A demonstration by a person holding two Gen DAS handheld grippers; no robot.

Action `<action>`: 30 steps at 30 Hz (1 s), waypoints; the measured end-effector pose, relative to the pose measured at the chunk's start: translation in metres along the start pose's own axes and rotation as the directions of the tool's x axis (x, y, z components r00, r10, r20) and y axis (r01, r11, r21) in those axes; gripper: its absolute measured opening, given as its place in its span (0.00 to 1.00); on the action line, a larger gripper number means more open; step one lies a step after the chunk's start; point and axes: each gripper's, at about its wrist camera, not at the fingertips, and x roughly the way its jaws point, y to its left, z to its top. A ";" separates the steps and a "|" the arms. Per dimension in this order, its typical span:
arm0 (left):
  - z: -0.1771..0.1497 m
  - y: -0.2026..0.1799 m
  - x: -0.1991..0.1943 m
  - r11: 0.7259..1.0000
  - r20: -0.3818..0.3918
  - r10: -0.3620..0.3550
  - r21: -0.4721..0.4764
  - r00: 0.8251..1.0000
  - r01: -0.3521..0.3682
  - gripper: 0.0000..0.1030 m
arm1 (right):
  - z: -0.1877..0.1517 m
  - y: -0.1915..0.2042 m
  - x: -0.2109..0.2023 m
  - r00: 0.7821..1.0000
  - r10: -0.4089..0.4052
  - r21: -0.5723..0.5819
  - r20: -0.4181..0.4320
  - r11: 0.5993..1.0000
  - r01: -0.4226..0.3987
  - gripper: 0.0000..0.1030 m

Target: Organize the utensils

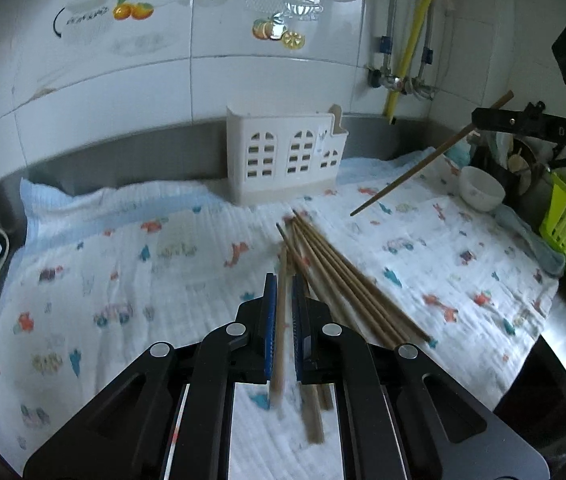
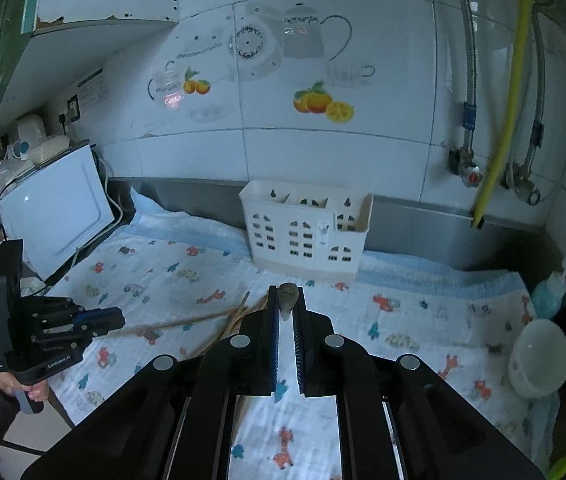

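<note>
While a loose bundle of brown wooden chopsticks point(image 1: 347, 280) lies on the white cartoon-print cloth point(image 1: 123, 280) just ahead and to the right of the left gripper point(image 1: 281, 280), that gripper's jaws sit narrowly apart around a single blurred chopstick point(image 1: 281, 320) running lengthwise between the blue pads; whether they actually grip it or merely straddle it cannot be told, because the stick is smeared. Off to the far right of those jaws, the right gripper point(image 1: 479, 118) holds one long brown chopstick point(image 1: 423, 164) in the air, slanting downward over the cloth; its own camera shows the jaws pressed almost together on the stick's rounded end point(image 2: 287, 298). Straight beyond both sets of jaws, against the steel backsplash, stands the white plastic utensil caddy with arched window cut-outs point(image 1: 283, 156), well apart from either tool. Dark shapes show in its top openings in the right wrist view, but what they are is unclear. As a judgement, the sorting is at an early-to-middle stage: one chopstick is lifted and appears bound for the caddy, another is being picked, and the rest of the pile remains on the cloth. A white ceramic bowl point(image 1: 481, 188) sits right of the pile, untouched.
</note>
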 end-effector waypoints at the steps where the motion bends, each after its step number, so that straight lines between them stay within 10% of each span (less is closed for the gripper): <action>1: 0.006 0.001 0.002 1.000 -0.002 -0.008 -0.001 1.000 0.008 0.00 | 0.005 -0.003 0.001 1.000 0.002 0.000 -0.002 1.000 -0.002 0.07; 11: 0.033 0.009 0.009 1.000 -0.015 -0.031 0.002 0.999 0.031 0.01 | 0.030 -0.011 0.001 1.000 -0.019 -0.020 0.012 1.000 0.020 0.07; 30: -0.092 0.012 0.044 0.999 -0.272 0.038 -0.027 0.962 -0.047 0.19 | 0.014 0.005 -0.004 1.000 0.006 -0.042 0.018 0.999 -0.006 0.07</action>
